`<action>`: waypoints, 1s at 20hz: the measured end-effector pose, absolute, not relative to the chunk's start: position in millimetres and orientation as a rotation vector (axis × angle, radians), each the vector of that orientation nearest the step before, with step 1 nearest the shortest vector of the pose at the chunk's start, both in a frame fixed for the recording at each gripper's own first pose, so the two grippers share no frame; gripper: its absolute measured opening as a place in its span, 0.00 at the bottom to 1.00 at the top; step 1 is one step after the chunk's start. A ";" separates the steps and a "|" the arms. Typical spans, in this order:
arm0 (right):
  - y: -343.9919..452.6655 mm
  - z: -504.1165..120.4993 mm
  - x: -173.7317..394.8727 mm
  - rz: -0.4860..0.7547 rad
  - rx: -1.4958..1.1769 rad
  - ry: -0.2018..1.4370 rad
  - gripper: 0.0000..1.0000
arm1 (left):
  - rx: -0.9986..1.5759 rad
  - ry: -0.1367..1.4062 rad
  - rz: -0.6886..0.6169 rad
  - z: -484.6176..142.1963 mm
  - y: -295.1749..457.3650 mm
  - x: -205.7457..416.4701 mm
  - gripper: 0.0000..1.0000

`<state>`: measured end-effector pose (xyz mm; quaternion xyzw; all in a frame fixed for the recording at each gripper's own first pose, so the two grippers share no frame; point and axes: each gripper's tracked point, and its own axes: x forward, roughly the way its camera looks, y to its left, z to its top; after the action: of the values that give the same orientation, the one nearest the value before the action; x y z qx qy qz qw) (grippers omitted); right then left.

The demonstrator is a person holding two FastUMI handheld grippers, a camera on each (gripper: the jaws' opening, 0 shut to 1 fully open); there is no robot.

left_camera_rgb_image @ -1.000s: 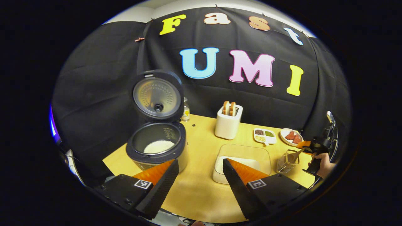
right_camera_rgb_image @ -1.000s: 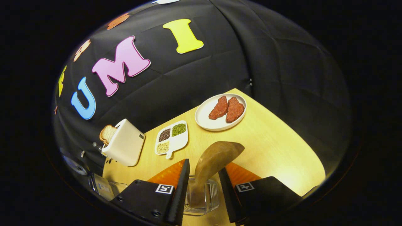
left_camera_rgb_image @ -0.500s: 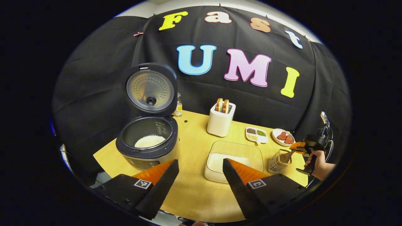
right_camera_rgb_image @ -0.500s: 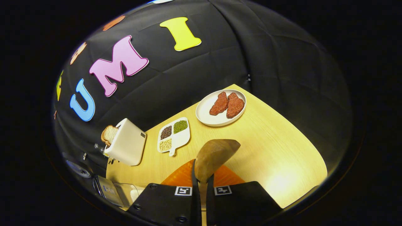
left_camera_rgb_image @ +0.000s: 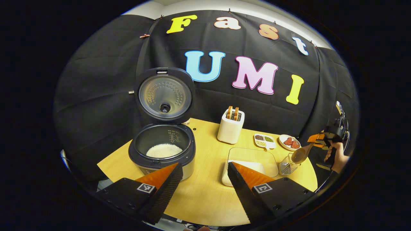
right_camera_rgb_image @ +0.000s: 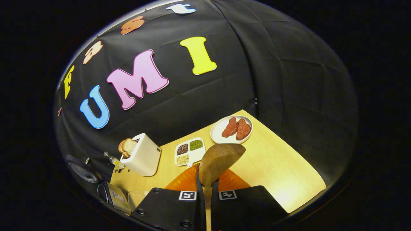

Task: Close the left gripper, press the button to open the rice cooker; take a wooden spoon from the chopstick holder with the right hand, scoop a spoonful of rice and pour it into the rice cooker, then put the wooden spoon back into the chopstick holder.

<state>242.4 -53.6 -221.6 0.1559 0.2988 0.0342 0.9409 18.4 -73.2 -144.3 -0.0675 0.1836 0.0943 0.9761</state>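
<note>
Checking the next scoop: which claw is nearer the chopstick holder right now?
Right. The right claw holds the wooden spoon just above the chopstick holder; the left claw hangs open across the table, nearer the rice cooker.

We see the rice cooker (left_camera_rgb_image: 162, 154) open, its lid (left_camera_rgb_image: 164, 95) upright, white rice inside. The wooden spoon (right_camera_rgb_image: 218, 162) is lifted just above the wire chopstick holder (left_camera_rgb_image: 286, 166), far right of the cooker, bowl empty.

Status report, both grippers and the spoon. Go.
Left gripper open, idle before the open rice cooker. Right gripper shut on wooden spoon, lifted above the chopstick holder. Nothing between spoon and rice container.
</note>
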 end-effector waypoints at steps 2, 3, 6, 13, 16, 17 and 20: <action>-34.8 -203.7 230.7 0.097 0.310 0.590 0.11 | -0.152 0.367 0.175 -146.4 -62.1 13.2 0.95; -23.6 -197.4 224.8 0.115 0.304 0.582 0.11 | -0.160 0.364 0.170 -147.4 -56.9 10.4 0.96; 14.0 -181.1 210.7 0.187 0.272 0.558 0.11 | -0.132 0.353 0.162 -149.2 -40.6 2.8 0.95; 97.5 -189.7 170.2 0.348 0.143 0.553 0.11 | -0.149 0.363 0.164 -158.1 -7.2 -16.6 0.95; 114.1 -218.0 160.2 0.353 0.100 0.589 0.11 | -0.144 0.381 0.173 -167.9 6.4 -22.2 0.95; 118.7 -229.7 158.5 0.351 0.090 0.604 0.11 | -0.142 0.393 0.177 -174.4 11.1 -25.0 0.95; 126.2 -265.4 157.6 0.339 0.062 0.640 0.11 | -0.138 0.436 0.190 -194.0 22.3 -23.8 0.95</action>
<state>157.6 126.2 -265.4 0.0303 0.3129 0.1656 0.9347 -23.8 22.3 -194.0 -0.0684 0.2160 0.0939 0.9695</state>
